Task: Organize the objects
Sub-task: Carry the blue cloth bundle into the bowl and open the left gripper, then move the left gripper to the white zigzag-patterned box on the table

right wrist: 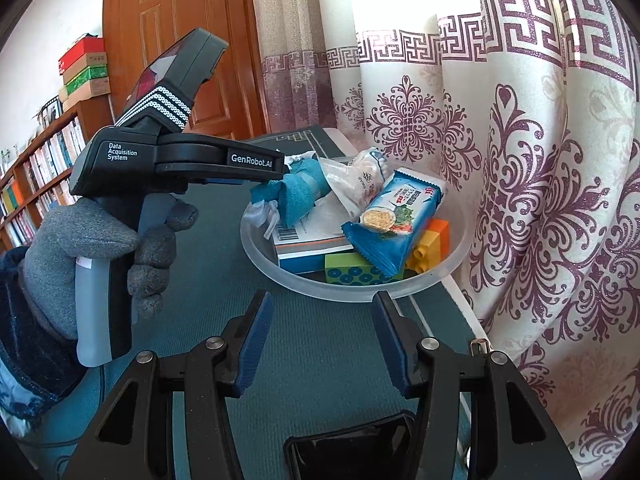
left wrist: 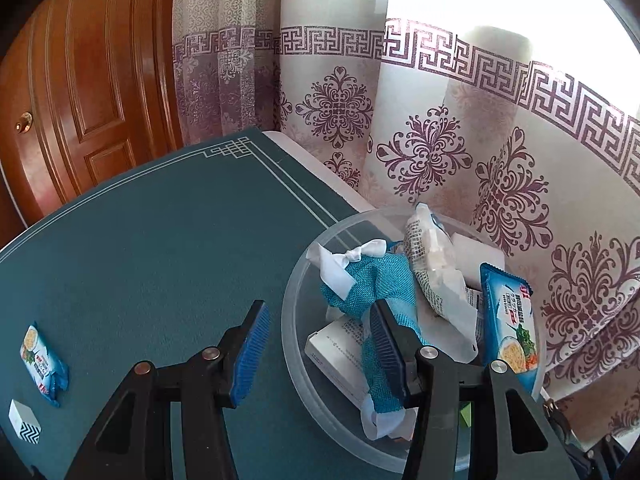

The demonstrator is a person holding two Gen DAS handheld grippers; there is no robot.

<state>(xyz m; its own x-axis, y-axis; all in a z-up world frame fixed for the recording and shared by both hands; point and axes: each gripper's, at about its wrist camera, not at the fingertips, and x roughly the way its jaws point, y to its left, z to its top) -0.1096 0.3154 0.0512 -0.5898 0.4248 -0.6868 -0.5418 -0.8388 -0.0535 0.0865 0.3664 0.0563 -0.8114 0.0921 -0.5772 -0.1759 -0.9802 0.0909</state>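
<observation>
A clear round plastic bowl (left wrist: 296, 364) on the teal table mat holds a teal cloth pouch (left wrist: 372, 284) with a white bow, a white snack bag (left wrist: 432, 268), a blue noodle packet (left wrist: 512, 324) and a white box (left wrist: 340, 352). My left gripper (left wrist: 320, 354) is open above the bowl's left rim, its right finger over the pouch. A second blue packet (left wrist: 42, 364) and a small white box (left wrist: 24, 422) lie on the mat at far left. My right gripper (right wrist: 320, 340) is open and empty, just short of the bowl (right wrist: 360, 290). The left gripper (right wrist: 280, 172) reaches over the pouch (right wrist: 298, 196).
A patterned curtain (left wrist: 440, 120) hangs close behind and right of the bowl. A wooden door (left wrist: 80, 80) stands at the left. In the right wrist view the bowl also holds green (right wrist: 352, 272) and orange (right wrist: 432, 244) blocks; a bookshelf (right wrist: 36, 176) is at far left and a dark phone (right wrist: 352, 452) lies below.
</observation>
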